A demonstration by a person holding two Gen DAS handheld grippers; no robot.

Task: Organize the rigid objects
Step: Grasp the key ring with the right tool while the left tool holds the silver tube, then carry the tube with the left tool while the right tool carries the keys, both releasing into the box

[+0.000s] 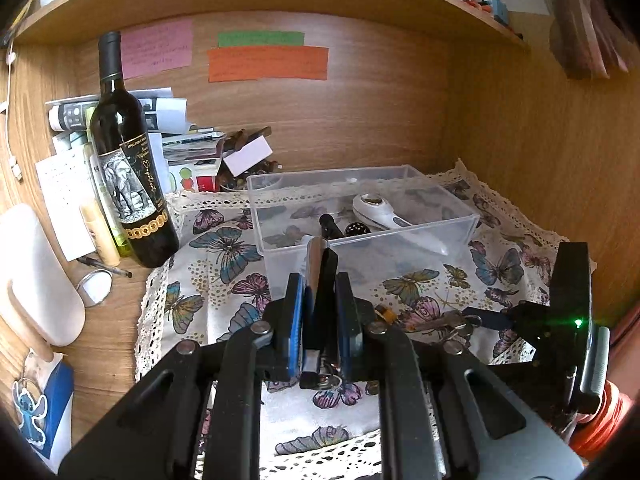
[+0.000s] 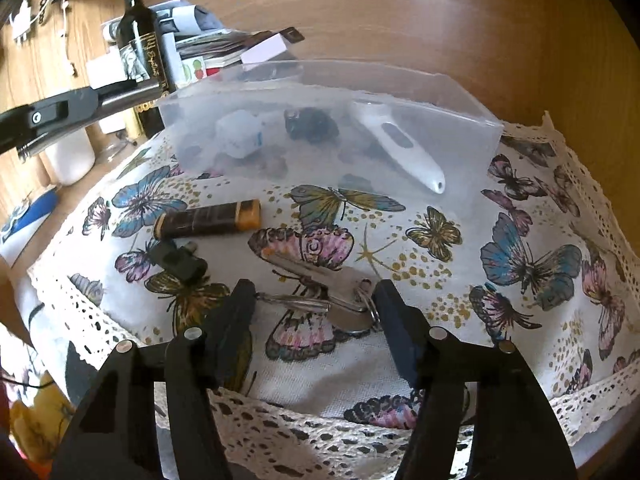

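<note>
A clear plastic bin point(image 1: 400, 236) point(image 2: 452, 96) stands on a butterfly-print cloth point(image 1: 212, 280) point(image 2: 520, 240). It holds a white thermometer point(image 1: 380, 210) point(image 2: 400, 140) and small dark items. My left gripper point(image 1: 318, 300) is shut on a flat black and silver tool point(image 1: 318, 268), held up just before the bin's near wall. My right gripper point(image 2: 314, 300) is open and low over the cloth, its fingers on either side of a bunch of keys point(image 2: 320, 292). A dark lighter point(image 2: 208, 220) and a small black piece point(image 2: 176, 260) lie on the cloth to the left.
A wine bottle point(image 1: 124, 160) point(image 2: 140, 36) stands left of the bin, with papers, tubes and a white case around it. Wooden walls close in behind and on the right; a shelf hangs overhead. The right gripper's body shows in the left wrist view point(image 1: 568, 304).
</note>
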